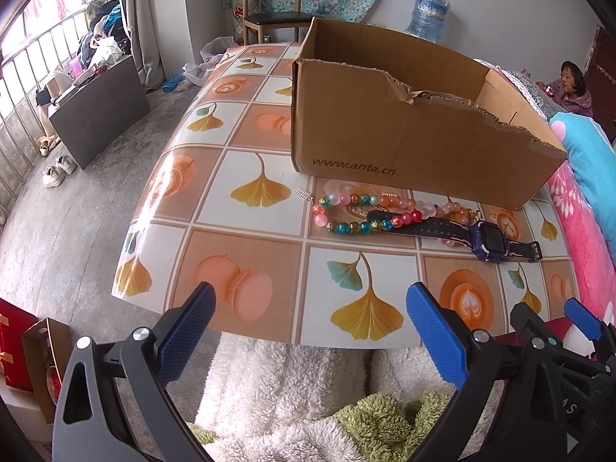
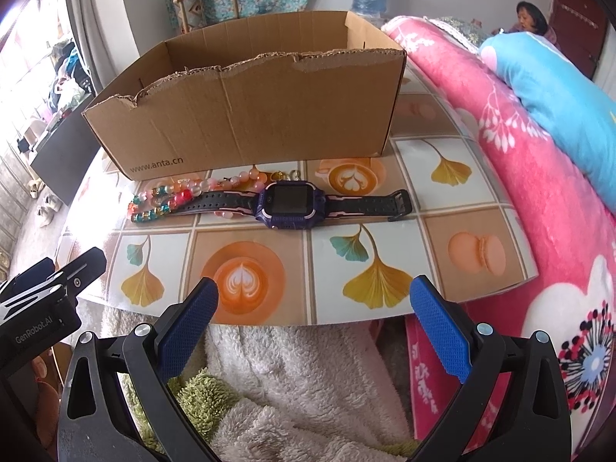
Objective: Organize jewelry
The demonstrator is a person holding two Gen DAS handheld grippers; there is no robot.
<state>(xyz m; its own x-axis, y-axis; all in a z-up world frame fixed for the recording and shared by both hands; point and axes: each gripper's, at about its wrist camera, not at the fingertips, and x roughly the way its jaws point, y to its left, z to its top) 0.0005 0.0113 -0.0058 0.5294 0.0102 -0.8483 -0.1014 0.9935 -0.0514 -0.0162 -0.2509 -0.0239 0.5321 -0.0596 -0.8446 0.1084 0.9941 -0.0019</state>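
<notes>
A purple smartwatch (image 1: pixel 491 239) (image 2: pixel 290 204) with a black strap lies flat on the patterned table (image 1: pixel 246 231) (image 2: pixel 385 231). Strings of coloured beads (image 1: pixel 358 213) (image 2: pixel 169 198) lie beside it and partly under its strap. Just behind them stands an open cardboard box (image 1: pixel 404 131) (image 2: pixel 246 115) with a torn front rim. A small silver piece (image 1: pixel 303 193) rests left of the beads. My left gripper (image 1: pixel 308 304) is open at the table's near edge with nothing between its fingers. Likewise open and empty, my right gripper (image 2: pixel 313 300) points at the watch.
A pink floral blanket (image 2: pixel 539 192) and a blue pillow (image 2: pixel 558 107) press against the table's right side. Fluffy white and green fabric (image 2: pixel 288 385) lies below the near edge. A person (image 2: pixel 529 17) sits far right. A chair (image 1: pixel 273 7) and a water jug (image 1: pixel 429 15) stand behind.
</notes>
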